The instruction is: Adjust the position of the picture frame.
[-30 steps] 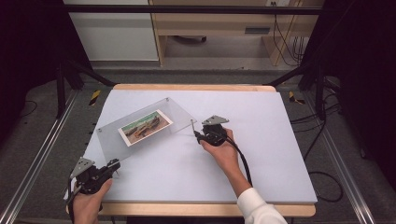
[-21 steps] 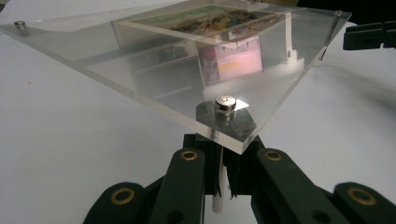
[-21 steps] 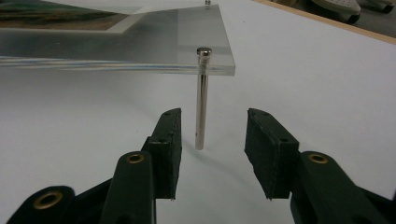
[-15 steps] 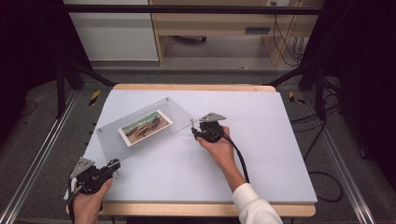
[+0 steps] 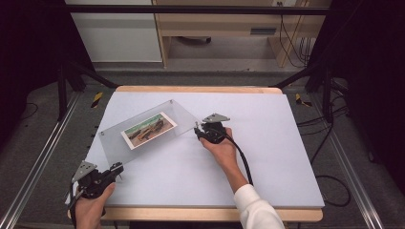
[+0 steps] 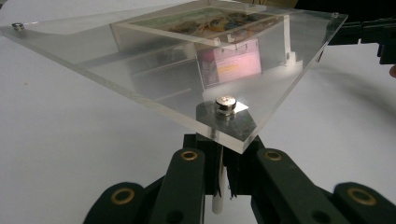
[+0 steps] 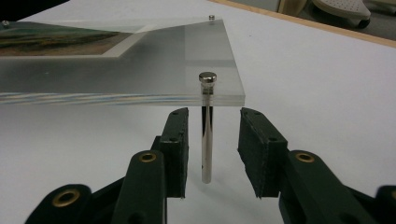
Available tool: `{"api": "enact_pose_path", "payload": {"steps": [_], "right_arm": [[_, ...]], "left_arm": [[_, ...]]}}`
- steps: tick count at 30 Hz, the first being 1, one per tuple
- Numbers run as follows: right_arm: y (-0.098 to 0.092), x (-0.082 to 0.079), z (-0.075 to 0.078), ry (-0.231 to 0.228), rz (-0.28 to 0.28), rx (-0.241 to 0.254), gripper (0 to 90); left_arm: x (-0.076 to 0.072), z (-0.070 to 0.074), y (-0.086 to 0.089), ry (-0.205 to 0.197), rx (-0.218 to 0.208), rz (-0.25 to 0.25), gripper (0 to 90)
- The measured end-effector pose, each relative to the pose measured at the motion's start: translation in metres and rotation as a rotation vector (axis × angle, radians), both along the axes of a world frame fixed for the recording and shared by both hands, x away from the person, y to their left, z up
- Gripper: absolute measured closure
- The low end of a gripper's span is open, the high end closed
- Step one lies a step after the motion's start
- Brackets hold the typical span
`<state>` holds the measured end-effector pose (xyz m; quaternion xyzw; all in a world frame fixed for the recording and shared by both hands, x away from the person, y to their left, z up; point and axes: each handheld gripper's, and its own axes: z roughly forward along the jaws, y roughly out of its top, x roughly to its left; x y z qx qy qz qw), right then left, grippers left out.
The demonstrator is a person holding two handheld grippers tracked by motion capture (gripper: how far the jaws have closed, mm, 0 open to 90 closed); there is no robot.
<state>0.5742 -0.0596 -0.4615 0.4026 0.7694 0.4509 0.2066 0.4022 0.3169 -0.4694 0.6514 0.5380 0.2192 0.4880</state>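
On the white worktop (image 5: pixel 267 157) a clear acrylic photo frame (image 5: pixel 143 131) was seen standing on metal corner posts, a landscape print (image 5: pixel 148 130) sandwiched inside. Its near-left corner post (image 6: pixel 218 186) was gripped by the closed left hand-held gripper (image 5: pixel 116 168). The right hand-held gripper (image 5: pixel 197 131) had just been closing, its jaws still parted around the right corner post (image 7: pixel 207 135) without touching it.
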Motion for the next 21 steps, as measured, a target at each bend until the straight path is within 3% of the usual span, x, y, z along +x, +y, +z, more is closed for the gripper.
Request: {"api": "enact_pose_path", "payload": {"steps": [3,14,21], "right_arm": [[0.001,0.002,-0.003,0.000,0.005,0.031,65.6],[0.007,0.009,-0.003,-0.024,0.020,0.059,72.5],[0.008,0.011,-0.005,-0.040,0.019,0.072,84.1]], "left_arm": [[0.000,0.000,0.000,-0.002,-0.006,-0.001,84.0],[0.000,0.001,0.000,-0.007,-0.014,-0.002,84.0],[0.000,0.001,0.000,-0.006,-0.014,-0.002,84.0]]}}
